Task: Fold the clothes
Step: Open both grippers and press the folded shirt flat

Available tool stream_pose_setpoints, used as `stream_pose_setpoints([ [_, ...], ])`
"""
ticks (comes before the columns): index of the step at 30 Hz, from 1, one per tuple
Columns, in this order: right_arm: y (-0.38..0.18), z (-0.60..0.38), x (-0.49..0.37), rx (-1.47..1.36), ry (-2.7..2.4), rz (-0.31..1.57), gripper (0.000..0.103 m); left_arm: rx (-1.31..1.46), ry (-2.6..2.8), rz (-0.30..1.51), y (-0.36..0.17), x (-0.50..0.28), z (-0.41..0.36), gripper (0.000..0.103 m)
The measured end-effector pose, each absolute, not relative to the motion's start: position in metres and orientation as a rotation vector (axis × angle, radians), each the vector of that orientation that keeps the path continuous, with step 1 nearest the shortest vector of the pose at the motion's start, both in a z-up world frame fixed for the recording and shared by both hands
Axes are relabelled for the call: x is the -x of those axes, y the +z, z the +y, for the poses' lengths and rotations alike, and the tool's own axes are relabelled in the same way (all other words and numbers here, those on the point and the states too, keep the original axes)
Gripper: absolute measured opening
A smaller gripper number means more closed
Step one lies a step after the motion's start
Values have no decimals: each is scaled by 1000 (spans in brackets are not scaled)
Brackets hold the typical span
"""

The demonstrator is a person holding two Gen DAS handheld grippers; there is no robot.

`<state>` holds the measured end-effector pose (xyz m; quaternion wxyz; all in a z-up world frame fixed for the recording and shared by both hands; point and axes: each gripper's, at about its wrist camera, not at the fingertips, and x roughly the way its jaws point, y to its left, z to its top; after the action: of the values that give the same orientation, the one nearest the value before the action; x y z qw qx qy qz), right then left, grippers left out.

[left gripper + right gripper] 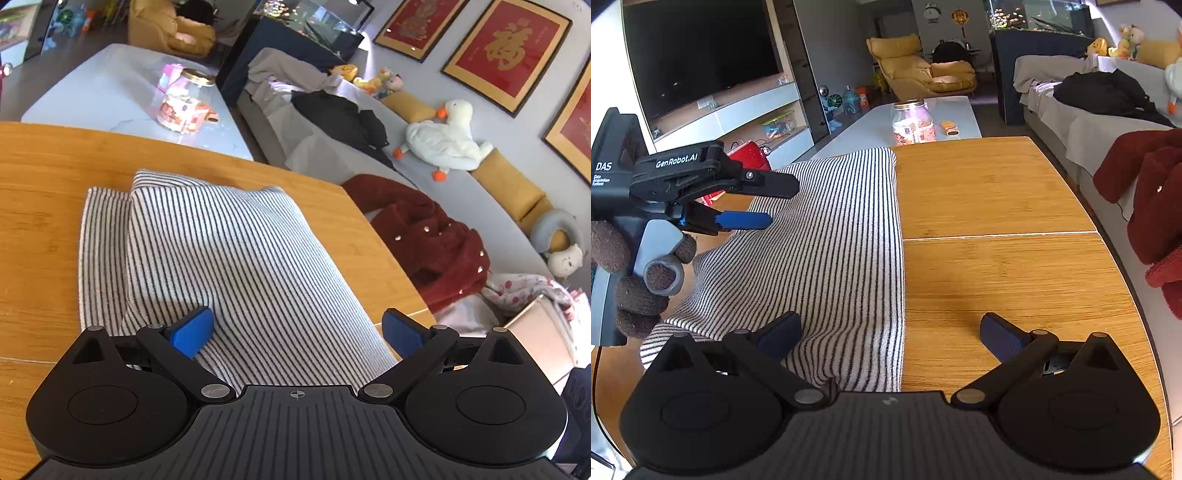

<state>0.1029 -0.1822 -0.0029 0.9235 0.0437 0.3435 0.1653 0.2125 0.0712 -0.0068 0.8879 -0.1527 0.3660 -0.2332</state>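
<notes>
The striped garment (pixel 221 258) lay folded on the wooden counter (pixel 997 206), its near end cut off under both tools, so how it finished there was hard to tell. Behind stood a pale coffee table (pixel 923 122) with a jar (pixel 913 122), and a grey sofa (pixel 461 192) strewn with clothes. The left tongs (pixel 297 330) gaped wide over the cloth, holding nothing; the right tongs (pixel 890 332) likewise spread wide, straddling its right edge.
</notes>
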Motion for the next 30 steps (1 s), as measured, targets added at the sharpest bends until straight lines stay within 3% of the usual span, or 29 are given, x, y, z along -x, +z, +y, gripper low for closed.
stream_pose_setpoints([
  [11,10,-185,-112,-101,361,658,103,-16,-440,738,0,-129,60,101],
  [19,23,-186,-121,-91,370,611,103,47,-404,784,-14,-130,80,102],
  [24,4,-172,-130,9,314,686,100,41,-405,767,-15,-128,82,102],
  [30,0,-170,-99,48,293,673,100,45,-381,760,-19,-133,90,103],
])
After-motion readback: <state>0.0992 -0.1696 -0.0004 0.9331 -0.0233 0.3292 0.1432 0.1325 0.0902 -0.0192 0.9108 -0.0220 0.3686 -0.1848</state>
